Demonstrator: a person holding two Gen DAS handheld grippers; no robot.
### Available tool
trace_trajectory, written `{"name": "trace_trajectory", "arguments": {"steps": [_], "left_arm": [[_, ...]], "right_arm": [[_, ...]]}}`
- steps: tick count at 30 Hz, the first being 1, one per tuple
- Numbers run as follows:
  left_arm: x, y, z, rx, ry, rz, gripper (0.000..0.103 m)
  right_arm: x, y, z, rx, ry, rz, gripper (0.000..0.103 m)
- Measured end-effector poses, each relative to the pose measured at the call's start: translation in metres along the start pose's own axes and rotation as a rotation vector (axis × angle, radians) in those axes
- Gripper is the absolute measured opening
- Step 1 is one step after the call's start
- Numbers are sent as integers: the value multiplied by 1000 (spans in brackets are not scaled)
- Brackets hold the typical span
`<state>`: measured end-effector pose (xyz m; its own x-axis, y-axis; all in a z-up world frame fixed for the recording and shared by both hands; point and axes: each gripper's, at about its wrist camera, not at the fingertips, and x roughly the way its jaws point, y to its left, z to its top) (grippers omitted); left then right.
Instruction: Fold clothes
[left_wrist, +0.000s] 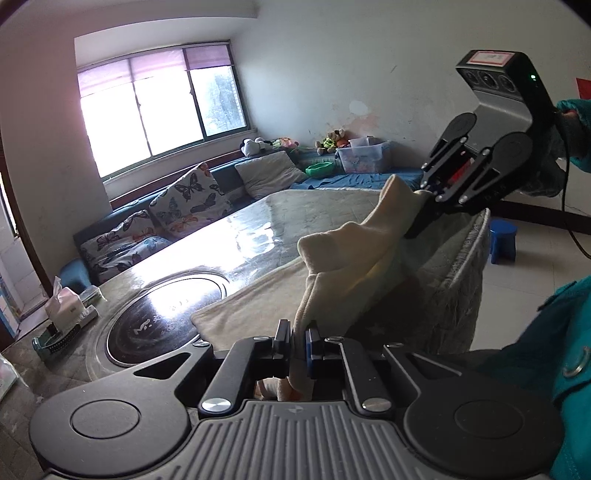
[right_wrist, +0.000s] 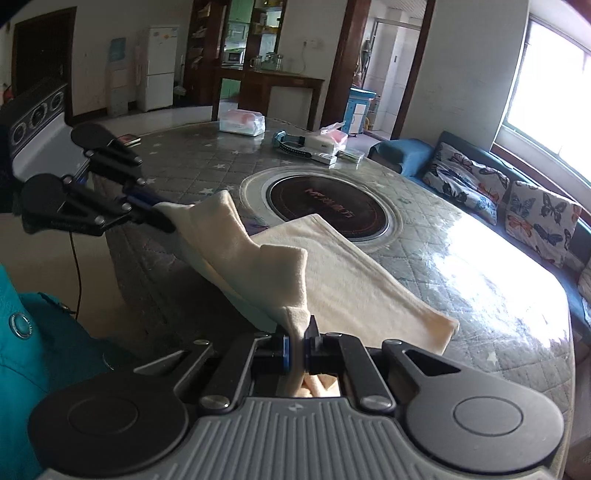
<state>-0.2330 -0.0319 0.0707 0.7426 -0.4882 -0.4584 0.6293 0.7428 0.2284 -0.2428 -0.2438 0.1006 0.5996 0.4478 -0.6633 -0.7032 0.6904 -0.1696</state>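
Observation:
A cream cloth (left_wrist: 343, 266) lies partly on the quilted table, its near edge lifted off the table's edge. My left gripper (left_wrist: 297, 341) is shut on one corner of the cloth. My right gripper (left_wrist: 417, 218) shows in the left wrist view, shut on the other lifted corner. In the right wrist view the cloth (right_wrist: 332, 266) stretches from my right gripper (right_wrist: 297, 345) across to my left gripper (right_wrist: 162, 218) at the left, and its far part lies flat beside the round cooktop.
A round black induction cooktop (right_wrist: 327, 206) is set in the table's middle. Tissue boxes (right_wrist: 242, 122) and small items (right_wrist: 325, 146) sit at the table's far side. A couch with butterfly pillows (right_wrist: 517, 199) runs along the window. A blue stool (left_wrist: 502, 240) stands on the floor.

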Motion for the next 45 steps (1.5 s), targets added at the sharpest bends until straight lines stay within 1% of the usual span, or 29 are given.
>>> {"name": "trace_trajectory", "arguments": {"steps": [5,10,13,18,21,22,23,24,25,28,30,31,35,37,40,45], "left_arm": [[28,24,15,-25,2,41,8],[68,53,29,-73,33,72,8],[97,67,34,-94,59,94,8],[153,87,32,-158,147,141,9],[181,95,26,-212,204,162,9],[189,98,23,-231,219,167,10],[194,100,20,-240,226,177,10],[199,101,18,-247,231,188,12],[201,103,17,-256,233,193,12],[201,105,18,-271,225,216,15],[198,107,20,-277,213,234,18],[197,108,22,-282,206,243,18],[189,112,28,-325,191,254,18],[183,105,34,-311,173,235,18],[174,86,42,-262,154,211,18],[172,51,43,-223,159,71,18]], "right_arm": [[13,-17,11,28,-4,-19,6],[35,-43,27,47,3,-24,6],[54,-63,38,62,23,-24,6],[103,-97,47,98,73,-32,6],[134,-113,46,158,99,-34,7],[143,-117,44,183,105,-41,8],[151,-120,40,211,106,-55,12],[158,-123,37,239,106,-69,14],[164,-126,33,271,104,-83,14],[173,-136,20,363,85,-109,26],[169,-142,13,406,73,-121,28],[166,-144,11,417,69,-132,33],[152,-149,2,456,52,-176,34],[145,-145,0,452,39,-185,34],[135,-140,-3,445,19,-199,34],[118,-132,-8,433,-15,-221,33]]}}
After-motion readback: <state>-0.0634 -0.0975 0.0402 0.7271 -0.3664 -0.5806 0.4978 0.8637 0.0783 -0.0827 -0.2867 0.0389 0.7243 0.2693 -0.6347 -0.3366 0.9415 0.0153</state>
